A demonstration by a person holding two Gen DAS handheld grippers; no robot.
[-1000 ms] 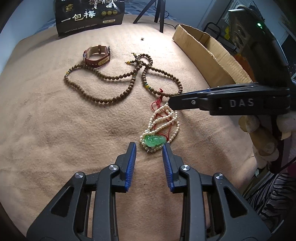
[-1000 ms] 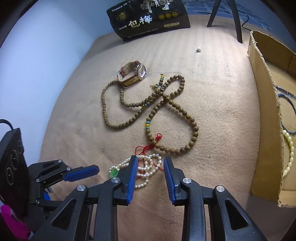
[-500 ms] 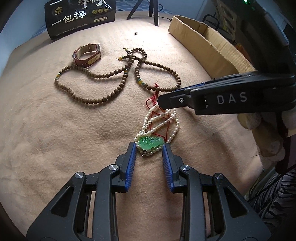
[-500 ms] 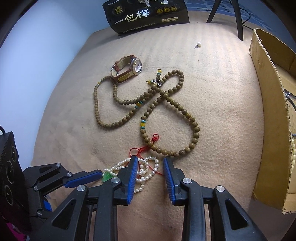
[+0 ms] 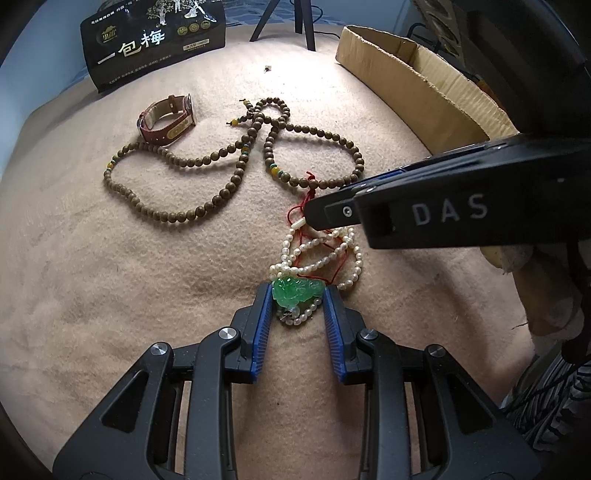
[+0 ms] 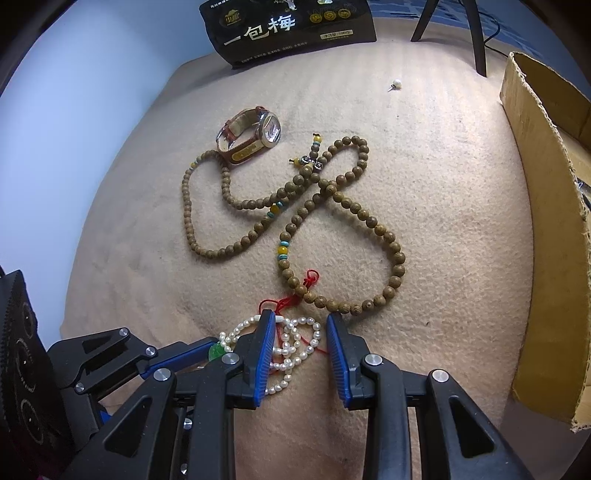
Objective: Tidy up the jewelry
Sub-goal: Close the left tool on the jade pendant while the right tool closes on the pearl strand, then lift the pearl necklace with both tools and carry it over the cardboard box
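A white pearl necklace (image 5: 325,254) with red cord and a green jade pendant (image 5: 295,291) lies on the beige blanket. My left gripper (image 5: 297,295) is open, its blue pads on either side of the pendant. My right gripper (image 6: 301,325) is open over the pearl loops (image 6: 295,339) and shows from the side in the left wrist view (image 5: 332,212). A long brown wooden bead necklace (image 6: 332,206) and a brown-strap watch (image 6: 251,136) lie farther back.
A cardboard box (image 6: 554,221) stands at the right edge, also in the left wrist view (image 5: 424,81). A black package with Chinese writing (image 6: 288,26) and tripod legs (image 6: 476,33) stand at the back. A small pearl stud (image 6: 396,84) lies alone.
Both grippers have moved forward and down onto the pearl necklace. The left pads now flank the green pendant; the right pads straddle the pearl loops.
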